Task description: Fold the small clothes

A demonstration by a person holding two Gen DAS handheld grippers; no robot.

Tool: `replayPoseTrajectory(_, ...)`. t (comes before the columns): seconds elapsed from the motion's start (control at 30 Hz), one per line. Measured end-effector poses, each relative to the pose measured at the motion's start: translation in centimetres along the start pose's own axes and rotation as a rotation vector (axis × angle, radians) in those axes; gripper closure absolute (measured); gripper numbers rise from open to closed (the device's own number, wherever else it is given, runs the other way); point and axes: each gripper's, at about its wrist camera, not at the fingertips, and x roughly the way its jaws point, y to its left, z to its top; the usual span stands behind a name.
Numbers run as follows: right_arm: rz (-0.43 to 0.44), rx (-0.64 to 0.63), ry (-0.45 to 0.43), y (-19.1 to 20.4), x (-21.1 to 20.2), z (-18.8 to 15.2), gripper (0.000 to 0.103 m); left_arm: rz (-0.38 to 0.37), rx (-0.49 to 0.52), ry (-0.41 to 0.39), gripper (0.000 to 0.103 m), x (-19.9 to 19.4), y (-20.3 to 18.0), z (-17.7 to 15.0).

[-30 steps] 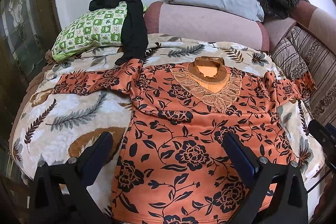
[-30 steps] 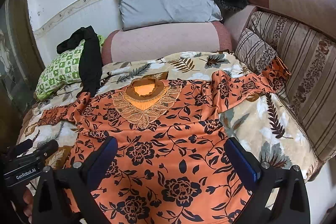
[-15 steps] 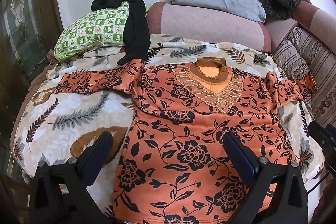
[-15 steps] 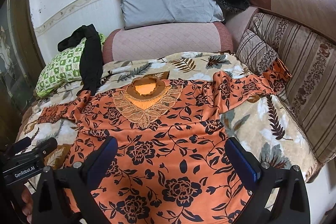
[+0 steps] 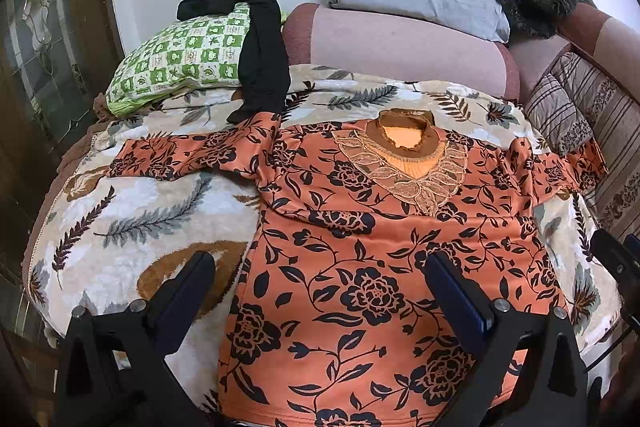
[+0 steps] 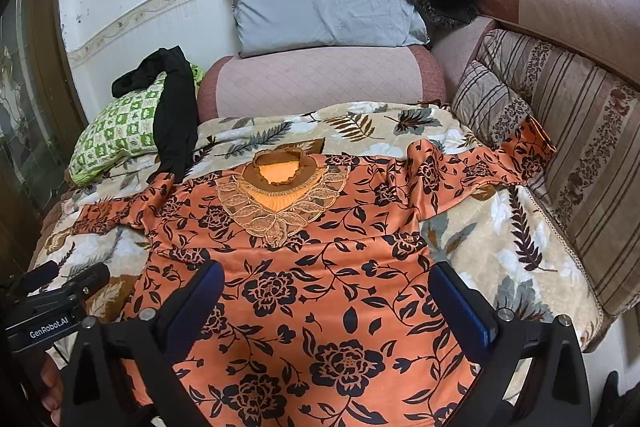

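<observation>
Both hand-held grippers, left [image 5: 320, 291] and right [image 6: 326, 297], have crept forward, jaws spread, over the satiny floral blouse [image 5: 360, 267].

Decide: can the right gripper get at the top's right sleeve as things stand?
Probably yes. The right gripper is open and empty, and the sleeve lies spread flat on the blanket with nothing over it.

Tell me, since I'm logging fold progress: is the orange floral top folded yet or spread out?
Spread out: the orange floral top lies flat on the blanket, both sleeves extended sideways, neckline showing.
</observation>
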Motion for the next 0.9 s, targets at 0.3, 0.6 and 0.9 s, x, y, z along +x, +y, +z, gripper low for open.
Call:
replayPoseTrajectory(0.3,0.001,0.001,-0.001,-0.1,0.1,0.1,0.0,-0.001,0.0,0.0,0.0,0.0,-0.1,0.0)
replayPoseTrajectory(0.6,0.005,0.014,0.011,-0.6,0.5,-0.1,0.0,0.004,0.004,0.012,0.0,0.5,-0.4,0.0)
replayPoseTrajectory(0.9,0.023,0.054,0.028,-2.4,2.1,-0.2,0.0,-0.004,0.015,0.046,0.0,2.3,-0.8,-0.1)
